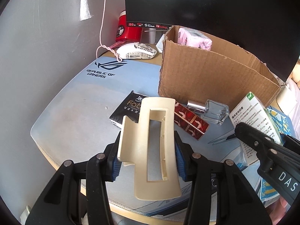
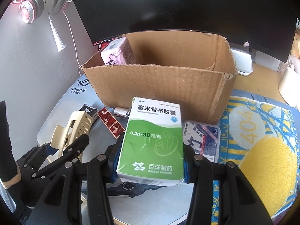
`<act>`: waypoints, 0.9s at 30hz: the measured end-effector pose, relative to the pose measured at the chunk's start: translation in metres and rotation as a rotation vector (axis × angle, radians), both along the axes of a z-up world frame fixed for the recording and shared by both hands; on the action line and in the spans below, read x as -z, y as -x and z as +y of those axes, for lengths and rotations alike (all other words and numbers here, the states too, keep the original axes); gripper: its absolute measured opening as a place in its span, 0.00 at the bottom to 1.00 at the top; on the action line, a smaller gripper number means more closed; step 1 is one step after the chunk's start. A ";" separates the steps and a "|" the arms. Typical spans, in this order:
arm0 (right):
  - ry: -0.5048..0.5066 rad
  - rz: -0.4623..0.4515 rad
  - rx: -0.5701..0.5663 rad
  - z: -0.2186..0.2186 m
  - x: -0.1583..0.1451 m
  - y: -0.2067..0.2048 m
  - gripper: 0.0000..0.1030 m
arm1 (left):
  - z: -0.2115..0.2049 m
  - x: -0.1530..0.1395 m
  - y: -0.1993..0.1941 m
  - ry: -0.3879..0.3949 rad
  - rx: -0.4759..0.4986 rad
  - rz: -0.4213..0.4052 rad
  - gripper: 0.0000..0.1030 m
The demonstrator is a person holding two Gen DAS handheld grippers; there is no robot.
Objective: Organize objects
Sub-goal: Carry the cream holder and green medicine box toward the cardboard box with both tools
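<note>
My left gripper (image 1: 148,164) is shut on a cream hair claw clip (image 1: 155,148) and holds it above the blue desk mat (image 1: 75,116); the clip also shows in the right wrist view (image 2: 75,131). My right gripper (image 2: 150,166) is shut on a green and white medicine box (image 2: 151,140), also seen at the right of the left wrist view (image 1: 251,116). An open cardboard box (image 1: 210,75) stands behind, with a pink tissue pack (image 2: 116,54) inside at its left end.
On the mat lie a black tissue pack (image 1: 127,110), a red patterned box (image 1: 191,122), a glass perfume bottle (image 1: 211,111), a clear swab case (image 2: 204,140) and a yellow-blue towel (image 2: 262,150). A white mouse (image 1: 136,51), red can (image 1: 127,28) and monitor (image 2: 178,5) stand behind.
</note>
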State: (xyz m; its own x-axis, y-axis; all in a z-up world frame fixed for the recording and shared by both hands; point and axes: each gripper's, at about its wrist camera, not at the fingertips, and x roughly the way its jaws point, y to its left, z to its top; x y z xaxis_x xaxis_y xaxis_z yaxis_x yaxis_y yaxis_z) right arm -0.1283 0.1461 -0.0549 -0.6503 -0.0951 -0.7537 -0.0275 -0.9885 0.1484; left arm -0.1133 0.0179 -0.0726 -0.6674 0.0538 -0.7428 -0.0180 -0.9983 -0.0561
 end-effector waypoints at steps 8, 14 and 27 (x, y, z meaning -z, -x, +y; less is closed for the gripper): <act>0.014 0.005 -0.007 -0.005 -0.002 0.006 0.50 | 0.007 -0.005 -0.004 0.013 0.002 0.022 0.45; 0.009 0.021 -0.010 0.016 -0.009 -0.014 0.50 | 0.008 -0.009 -0.006 0.008 0.000 0.030 0.45; 0.075 0.114 0.024 0.037 -0.039 -0.043 0.50 | -0.006 -0.030 -0.010 -0.058 -0.040 0.085 0.45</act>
